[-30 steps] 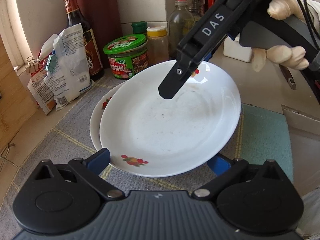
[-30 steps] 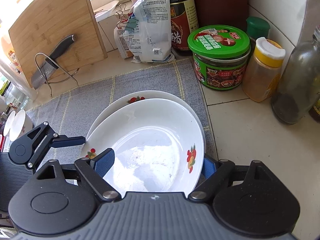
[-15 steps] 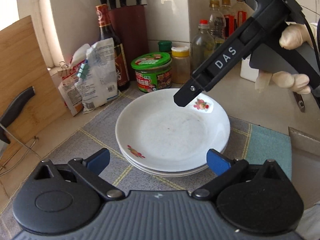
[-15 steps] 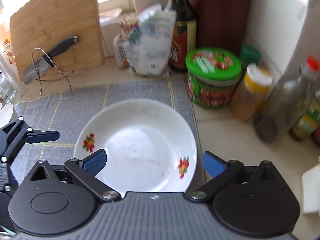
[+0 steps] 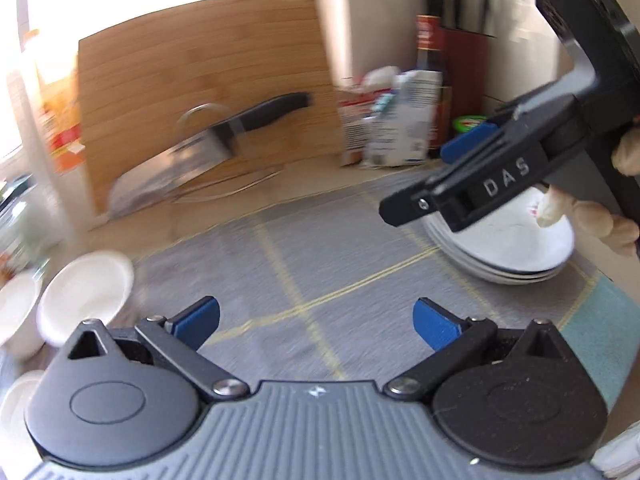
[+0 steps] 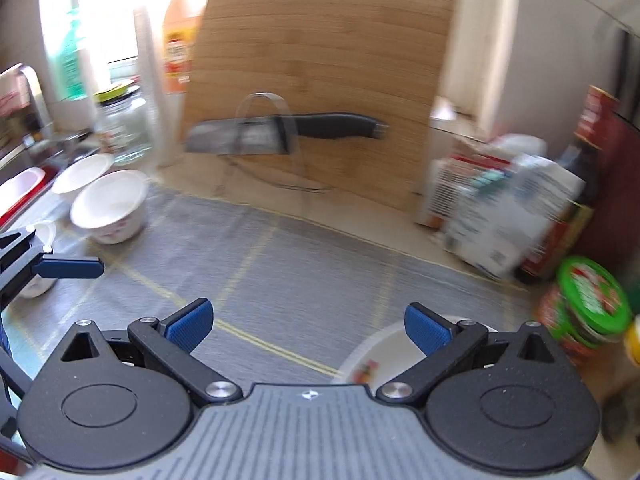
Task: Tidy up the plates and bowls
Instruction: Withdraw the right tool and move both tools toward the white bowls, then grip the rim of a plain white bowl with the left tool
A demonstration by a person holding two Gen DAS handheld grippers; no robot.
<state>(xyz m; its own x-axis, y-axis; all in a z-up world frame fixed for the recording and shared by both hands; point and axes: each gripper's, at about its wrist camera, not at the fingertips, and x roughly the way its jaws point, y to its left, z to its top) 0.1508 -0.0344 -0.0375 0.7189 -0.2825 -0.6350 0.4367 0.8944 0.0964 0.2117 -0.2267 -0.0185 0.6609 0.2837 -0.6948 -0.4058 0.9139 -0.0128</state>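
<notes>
Left tongs gape wide over the grey mat, gripping nothing. Right tongs hover above the stacked plates at right. White bowls sit far left; a knife leans against the board.

Home kitchen: cutting board, cleaver.

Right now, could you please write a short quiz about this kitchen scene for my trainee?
1. True or false: the left claw is shut on a plate.
2. Where is the plate stack? A) on the grey mat B) in the sink C) on the cutting board
3. Fill in: the knife rests in a wire ____ in front of the board.

Key: 1. False; both it and the right claw are open and empty. 2. A. 3. Stand.
</notes>
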